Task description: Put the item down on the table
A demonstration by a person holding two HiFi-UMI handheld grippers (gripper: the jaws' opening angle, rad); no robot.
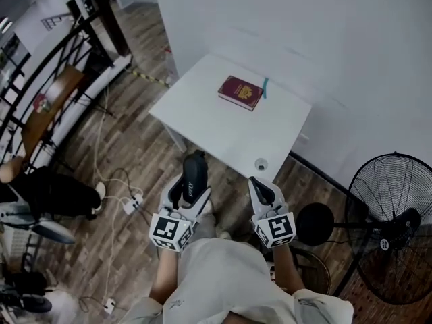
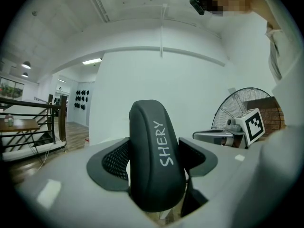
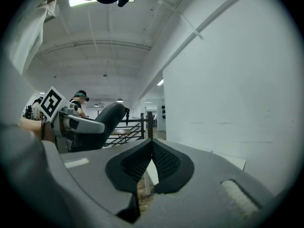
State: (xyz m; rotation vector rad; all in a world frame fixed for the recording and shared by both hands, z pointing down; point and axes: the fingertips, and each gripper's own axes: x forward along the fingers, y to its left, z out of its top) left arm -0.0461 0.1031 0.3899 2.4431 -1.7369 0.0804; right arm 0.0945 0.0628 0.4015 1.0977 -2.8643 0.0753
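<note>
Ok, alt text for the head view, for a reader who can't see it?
Seen from above, a person holds the left gripper closed on a dark curved case and the right gripper shut and empty, in front of a white table. A maroon book and a thin teal item lie at the table's far side; a fan stands at right.

White table, maroon book (teal strip beside), small round object

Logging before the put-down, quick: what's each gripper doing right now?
Left gripper: closed on the black item marked SHERY.
Right gripper: closed, nothing between its jaws.
</note>
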